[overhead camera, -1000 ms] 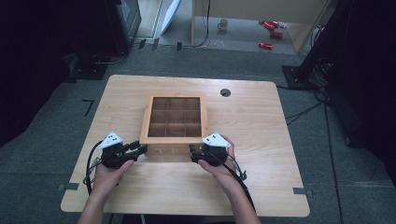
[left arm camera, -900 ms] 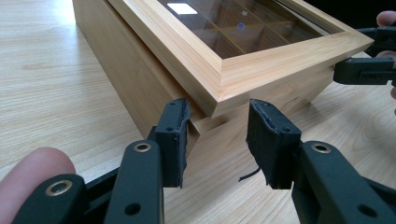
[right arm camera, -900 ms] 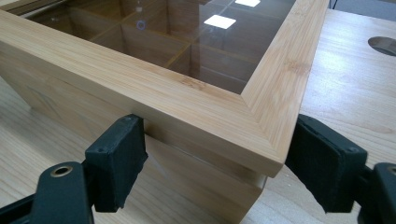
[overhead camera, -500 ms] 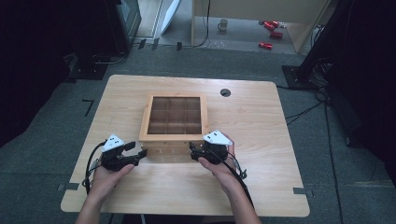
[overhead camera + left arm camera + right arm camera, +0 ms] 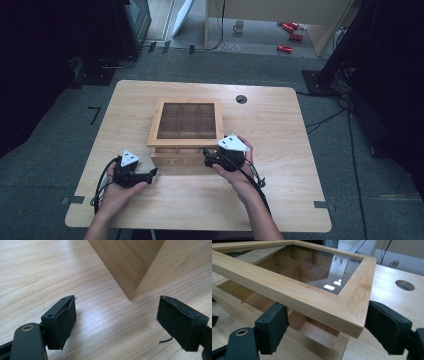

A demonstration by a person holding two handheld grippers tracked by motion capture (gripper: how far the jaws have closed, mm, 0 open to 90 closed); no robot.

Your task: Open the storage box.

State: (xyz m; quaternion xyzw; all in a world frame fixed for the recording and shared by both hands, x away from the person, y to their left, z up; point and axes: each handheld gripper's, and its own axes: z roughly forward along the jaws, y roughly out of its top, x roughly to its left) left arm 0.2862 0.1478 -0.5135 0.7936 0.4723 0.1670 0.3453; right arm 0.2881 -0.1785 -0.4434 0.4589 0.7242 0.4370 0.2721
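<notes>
a wooden box (image 5: 172, 159) with a glass-paned lid (image 5: 185, 122) sat near the middle of the bench (image 5: 280, 130), its inside split into a grid of compartments. the lid was raised off the box at the near edge, tilted up, so a gap showed beneath the frame in the right gripper view.

the right claw (image 5: 209, 161) sat at the lid's near right corner, and in its own view the frame corner (image 5: 352, 315) lay between the two black jaws. the jaws looked spread wider than the frame, so it was probably propping or just catching the lid rather than clamping it; i cannot tell for sure whether the pads touched the wood.

the left claw (image 5: 149, 174) rested low on the bench just beside the box's near left corner (image 5: 130, 277), jaws wide apart and holding nothing. it seemed placed there to steady the base while the lid swung up, though it was not touching the box.
</notes>
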